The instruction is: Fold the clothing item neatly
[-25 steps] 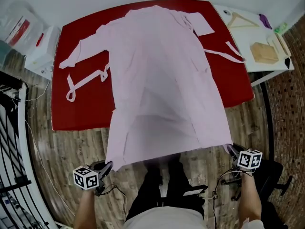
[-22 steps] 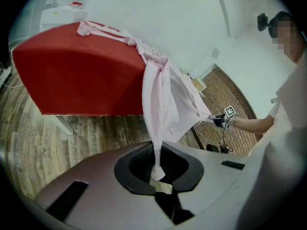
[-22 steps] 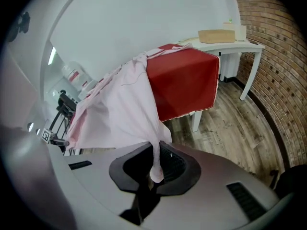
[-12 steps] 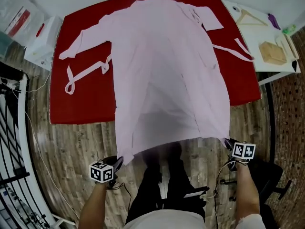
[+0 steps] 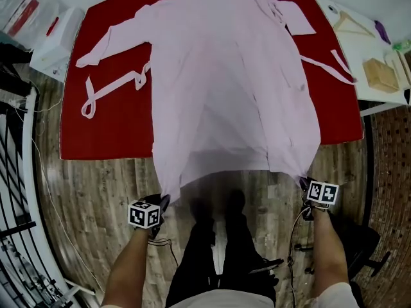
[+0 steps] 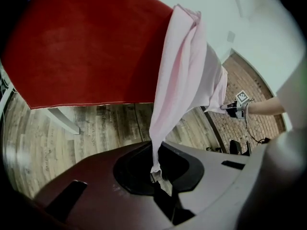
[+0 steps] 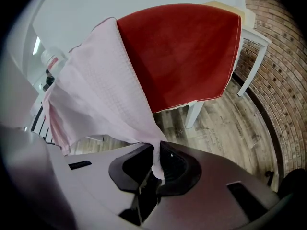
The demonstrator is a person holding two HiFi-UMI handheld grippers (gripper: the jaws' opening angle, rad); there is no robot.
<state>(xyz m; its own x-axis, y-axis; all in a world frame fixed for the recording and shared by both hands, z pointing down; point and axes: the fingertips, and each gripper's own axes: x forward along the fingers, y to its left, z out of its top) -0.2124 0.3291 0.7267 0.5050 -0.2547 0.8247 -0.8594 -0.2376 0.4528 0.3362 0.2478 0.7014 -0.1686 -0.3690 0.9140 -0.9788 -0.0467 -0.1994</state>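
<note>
1. Red cloth [image 5: 109, 133] is spread over a table that stands on a wood-plank floor [image 5: 96, 197]. A brick-patterned surface [image 5: 393, 146] is seen at the right edge of the room.
2. A pale pink robe [image 5: 231, 88] is laid lengthwise on the cloth, with its collar at the far edge and its sleeves spread out. Its lower part is drawn past the near edge and stretched over the floor.
3. The left hem corner is pinched in the closed jaws of the left gripper [image 5: 162, 203]. The right corner is clamped in the right gripper [image 5: 303, 185]. Both grippers are held low in front of the table.
4. A loose belt [image 5: 106, 92] lies on the cloth beside the left sleeve. A second strip [image 5: 331, 66] runs out from the robe's right side.
5. A white side table [image 5: 385, 98] at the right carries a wooden hanger [image 5: 350, 23] and a cardboard box [image 5: 380, 74]. A white box [image 5: 54, 40] sits to the left, and a black rack [image 5: 16, 191] is seen nearer along that side.
6. The side table and the rack are cut off by the frame. Small items at the far right corner cannot be identified. The cloth beneath the robe is hidden.
</note>
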